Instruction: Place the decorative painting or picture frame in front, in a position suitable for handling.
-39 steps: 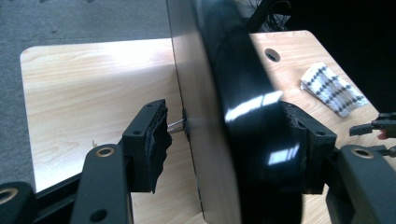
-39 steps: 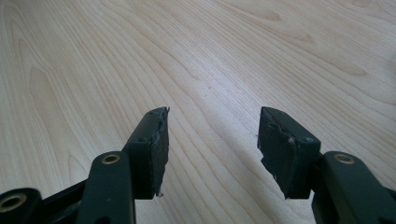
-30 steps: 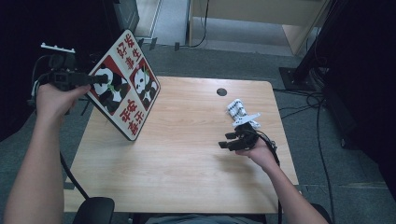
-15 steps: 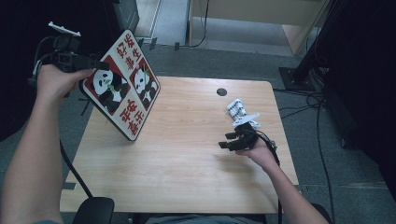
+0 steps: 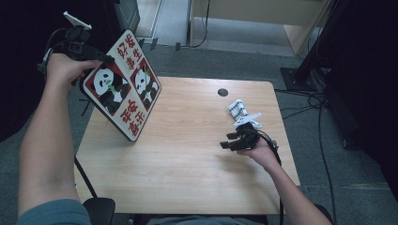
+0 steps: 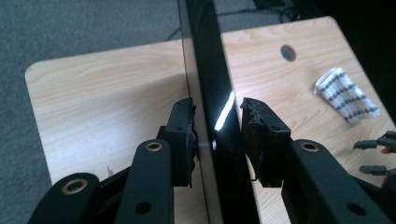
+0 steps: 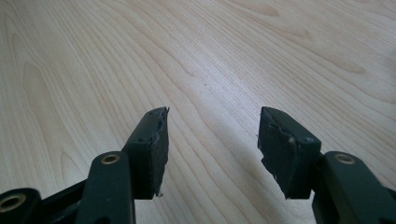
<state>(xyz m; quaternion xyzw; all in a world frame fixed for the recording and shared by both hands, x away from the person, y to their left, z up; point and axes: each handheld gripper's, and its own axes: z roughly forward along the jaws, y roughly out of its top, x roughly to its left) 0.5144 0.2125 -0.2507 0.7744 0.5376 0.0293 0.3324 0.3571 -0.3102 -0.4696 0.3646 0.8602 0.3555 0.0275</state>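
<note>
1. gripping the panda board (image 5: 123, 96) by its upper left corner, the left gripper (image 5: 96, 57) is seen at the top left of the high view, raised over the table's left edge.
2. in the left gripper view the board (image 6: 212, 93) is seen edge-on as a glossy black slab that runs straight up between the two jaws.
3. the jaws of the left gripper (image 6: 217, 135) have just been closing, with the board between them; the left pad (image 6: 186, 135) is pressed on one face and the right pad (image 6: 259, 140) sits against the other, so the board is taken as clamped at a narrow opening.
4. from this claw the board is tilted away and down to the right, its lower corner resting on the wooden table (image 5: 187, 187).
5. beyond the claw, past the board's right face, a striped cloth (image 6: 345, 95) lies on the table, near a round hole (image 6: 288, 52).
6. the right gripper (image 5: 229, 140) is held low over the table's right part, well apart from the board, with the cloth (image 5: 239, 110) just behind it.
7. in the right gripper view the jaws of the right gripper (image 7: 212, 135) stand wide apart with nothing between them, and bare wood (image 7: 210, 56) is seen ahead.
</note>
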